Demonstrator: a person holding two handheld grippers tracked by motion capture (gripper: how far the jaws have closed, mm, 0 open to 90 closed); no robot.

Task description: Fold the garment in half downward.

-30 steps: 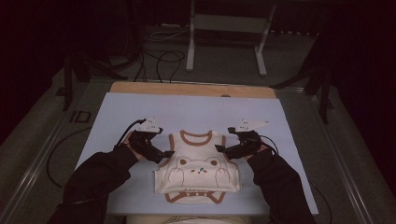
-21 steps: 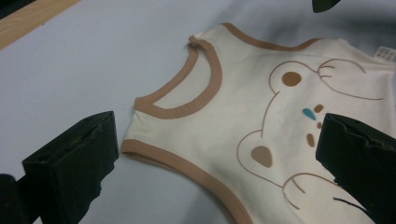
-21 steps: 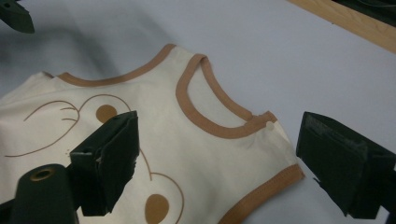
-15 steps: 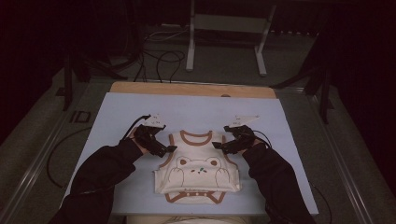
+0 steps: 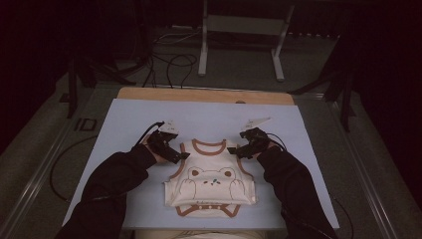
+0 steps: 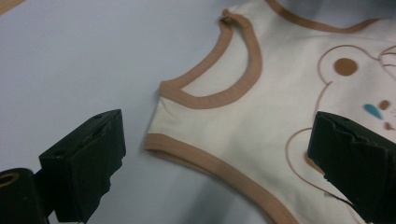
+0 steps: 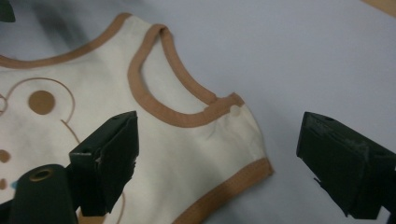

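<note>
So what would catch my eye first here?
A small cream vest with tan trim and a bear drawing lies flat on the pale blue mat, near the front edge. A black left gripper and right gripper, jaws open, sit at its two shoulders, on dark-sleeved arms.

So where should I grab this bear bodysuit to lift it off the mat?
Probably pinch the bear bodysuit at its two side corners just below the brown-trimmed armholes, coming from each outer side. It lies flat, and those edges already sit between the open jaws of the left tool and right tool, so each could likely close on one.
</note>
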